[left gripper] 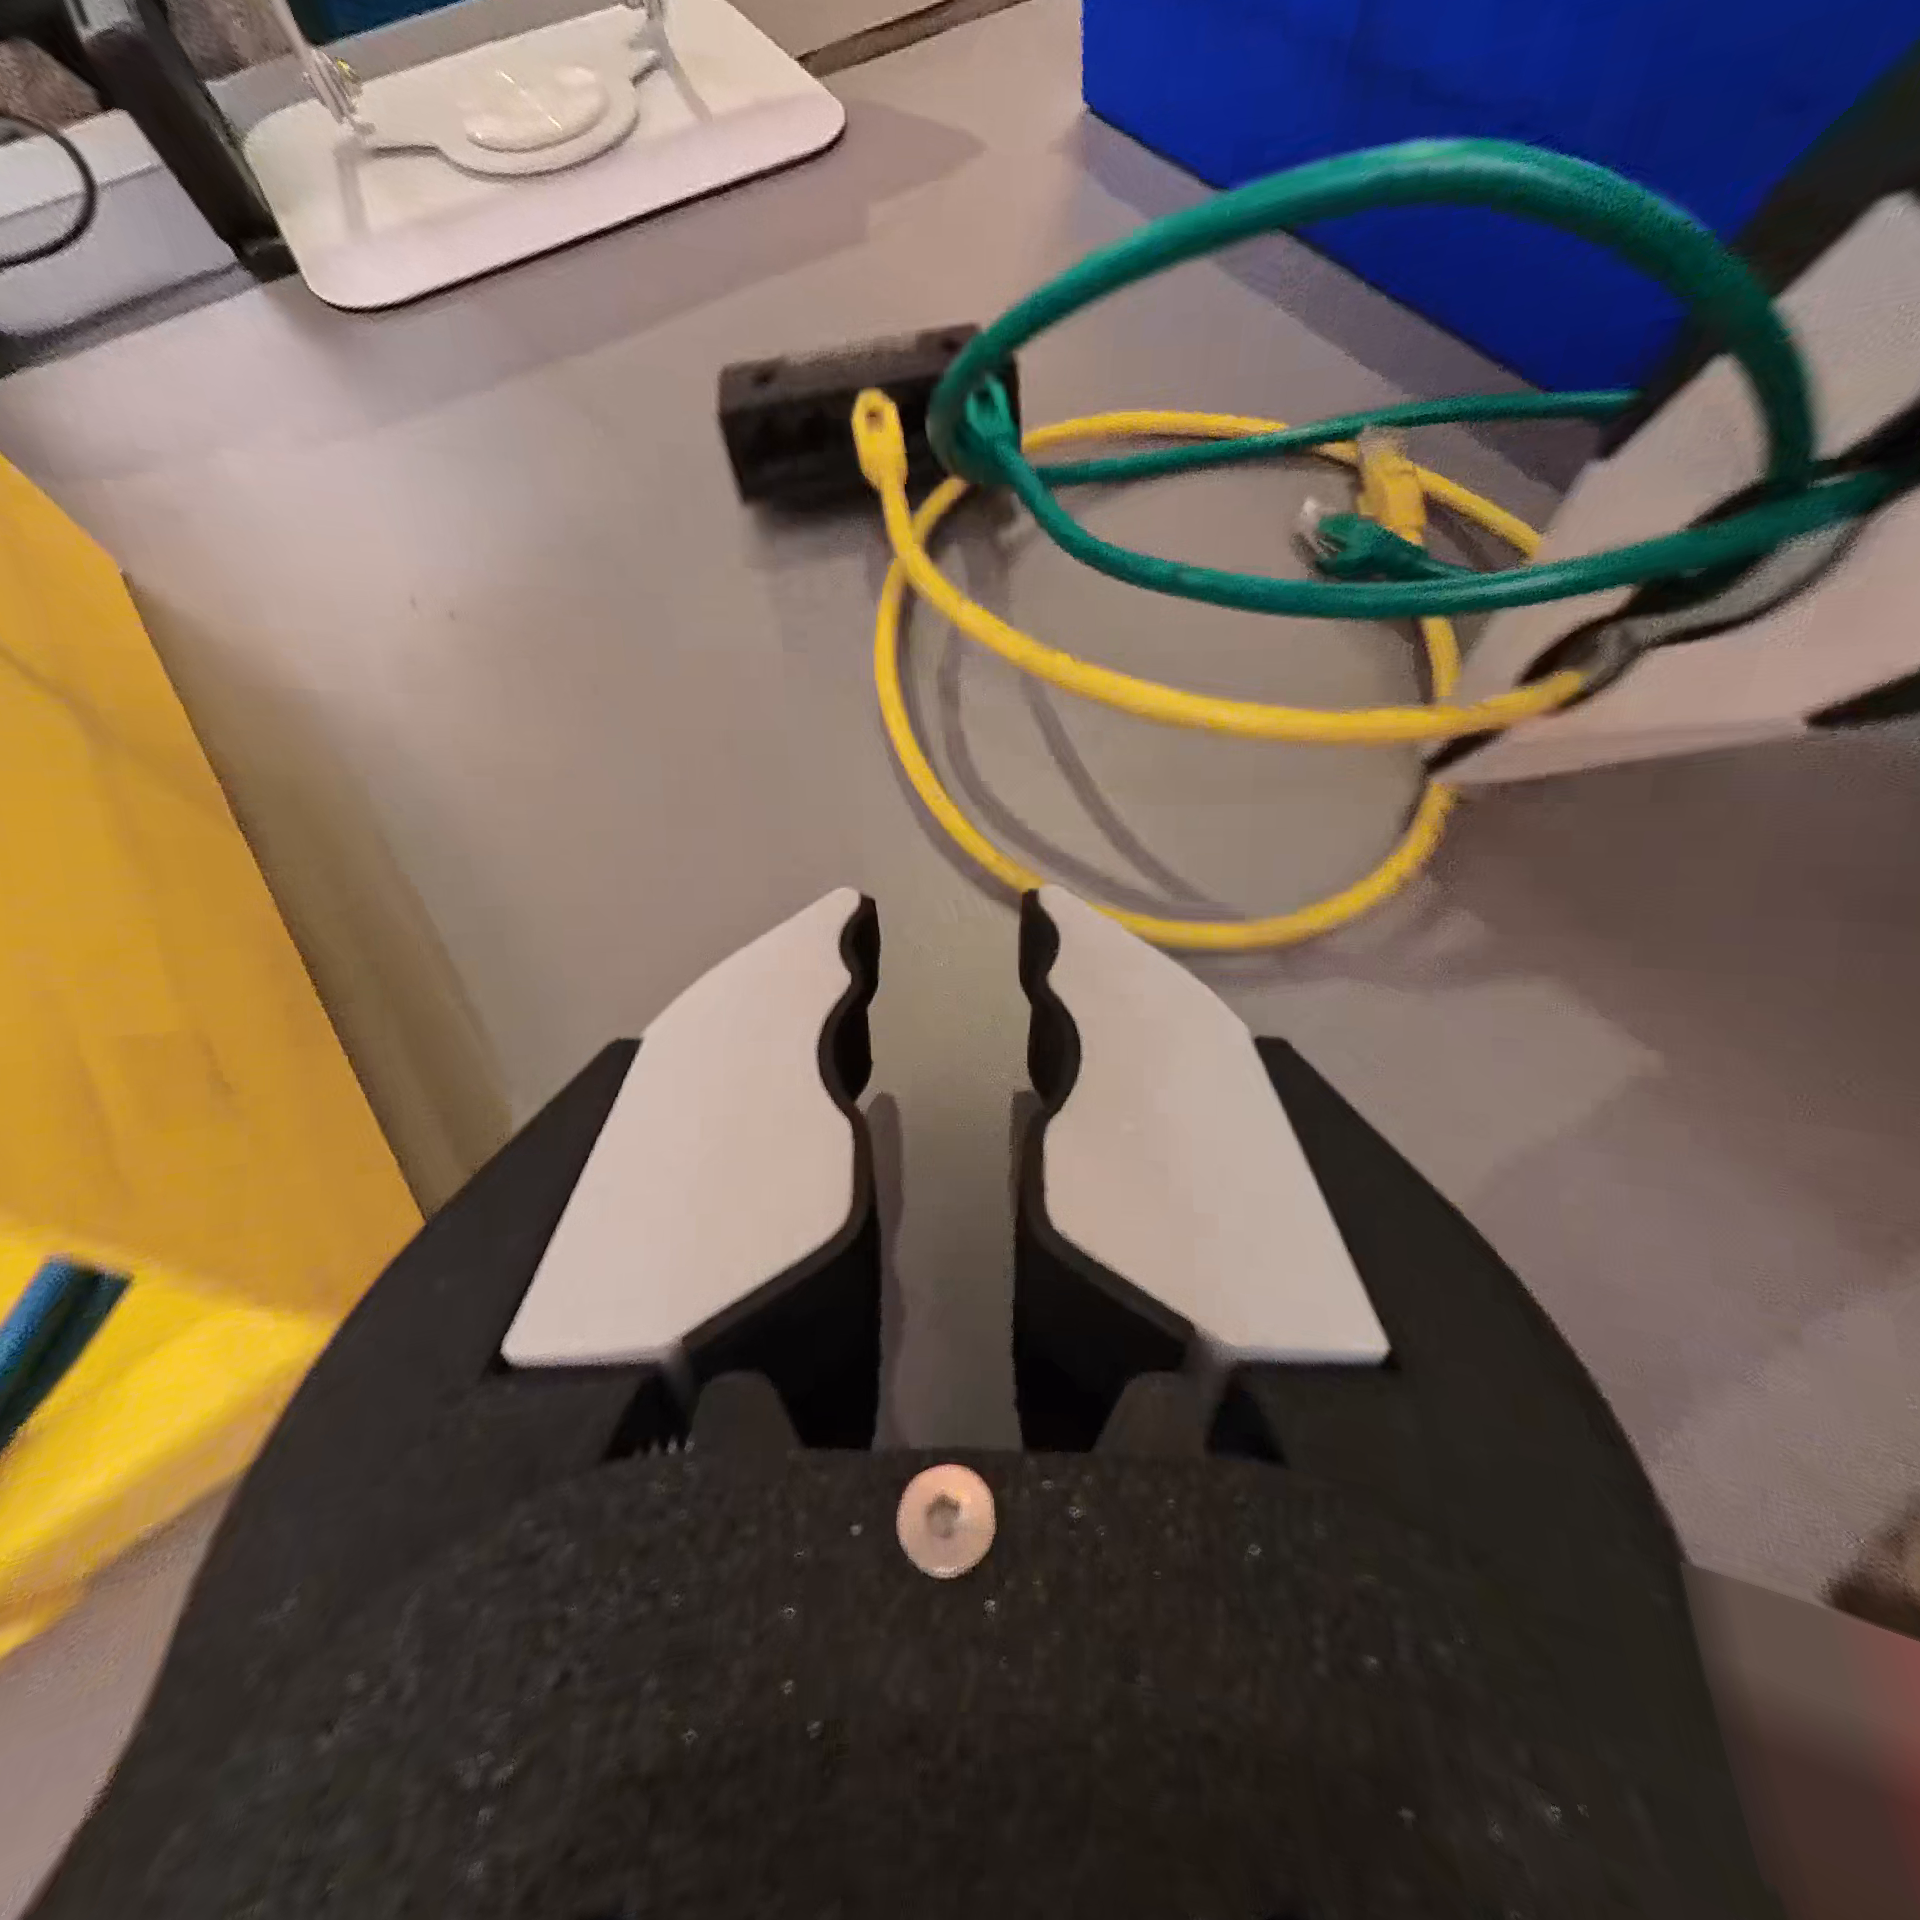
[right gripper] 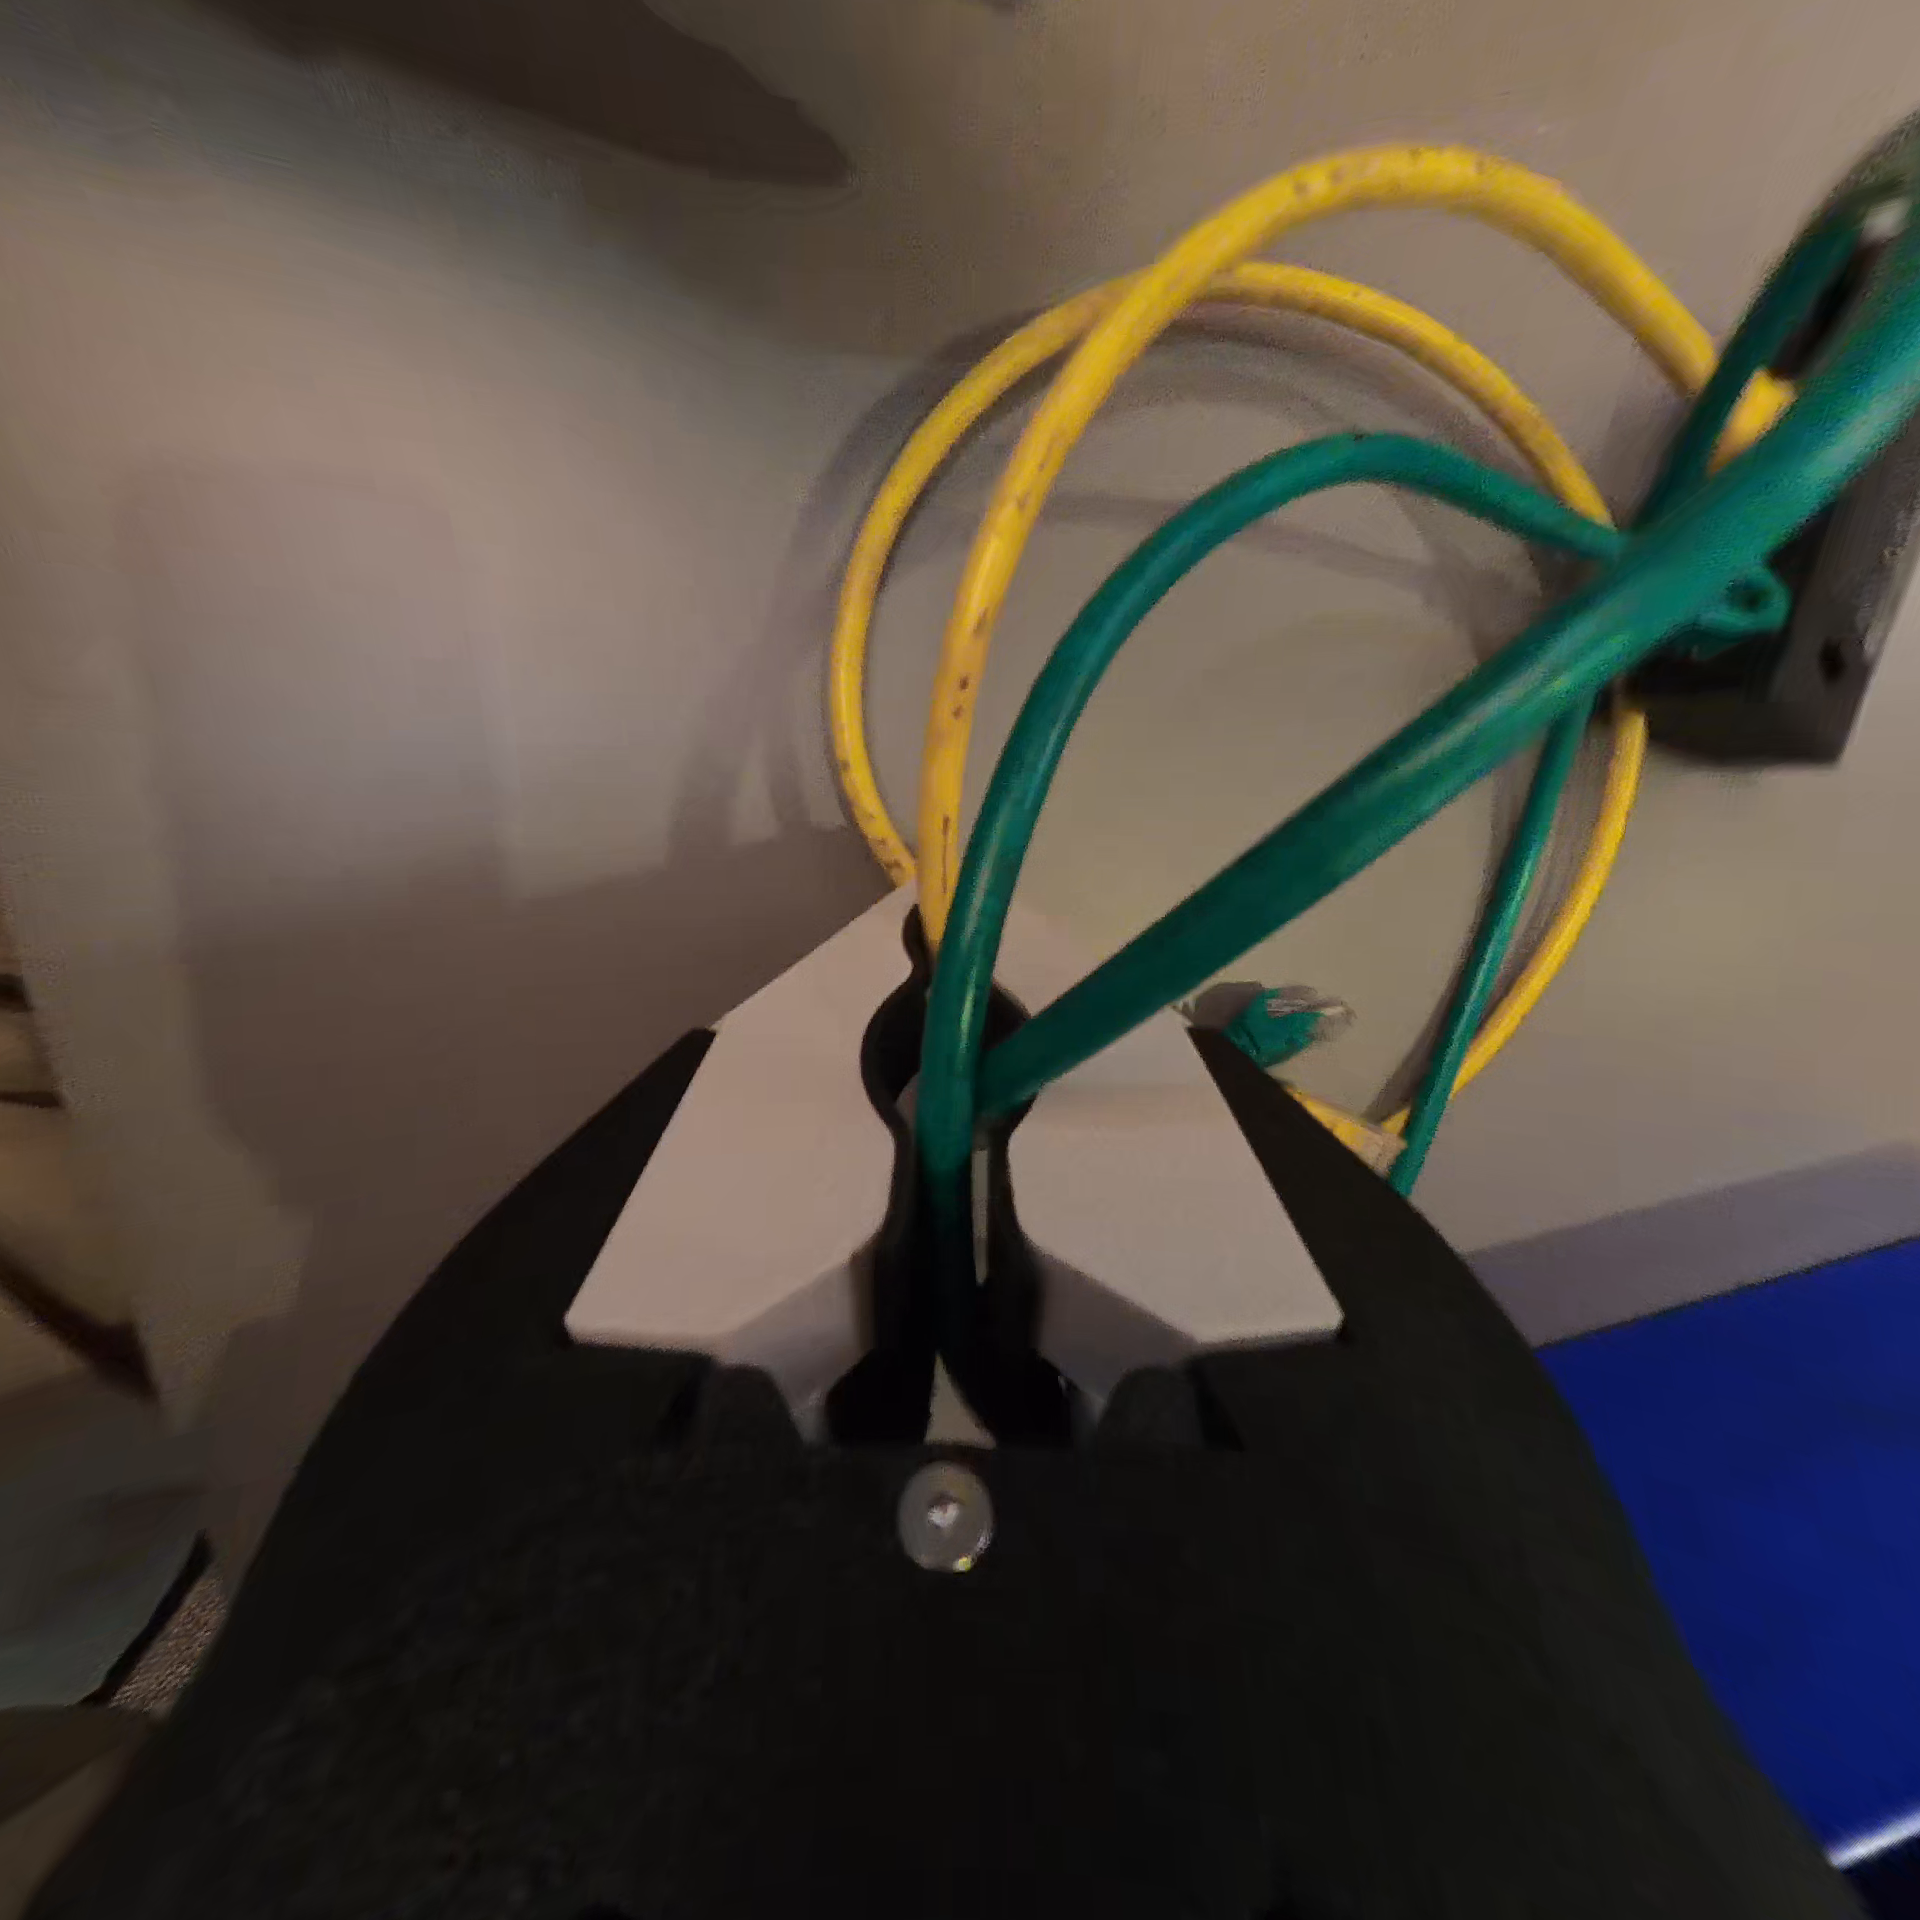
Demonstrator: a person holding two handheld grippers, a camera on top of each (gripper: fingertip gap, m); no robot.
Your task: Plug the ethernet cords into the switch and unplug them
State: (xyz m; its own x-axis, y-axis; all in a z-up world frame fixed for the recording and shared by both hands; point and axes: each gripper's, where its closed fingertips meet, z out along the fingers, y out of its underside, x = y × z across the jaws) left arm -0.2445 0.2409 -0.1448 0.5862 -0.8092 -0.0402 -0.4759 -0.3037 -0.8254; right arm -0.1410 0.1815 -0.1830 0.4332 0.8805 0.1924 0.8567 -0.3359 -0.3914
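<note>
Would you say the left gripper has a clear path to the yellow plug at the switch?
Probably yes: the left gripper is open and empty, with bare table ahead; the yellow plug at the switch sits clear of the green cord.

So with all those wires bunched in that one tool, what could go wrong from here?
1. The right tool grips the green cord and yellow cord together; pulling may drag both, though only one may be wanted.
2. Each cord has one end at the small black switch, which looks light; a tug could slide it across the table.
3. The loops cross, so the loose plugs may snag.
</note>
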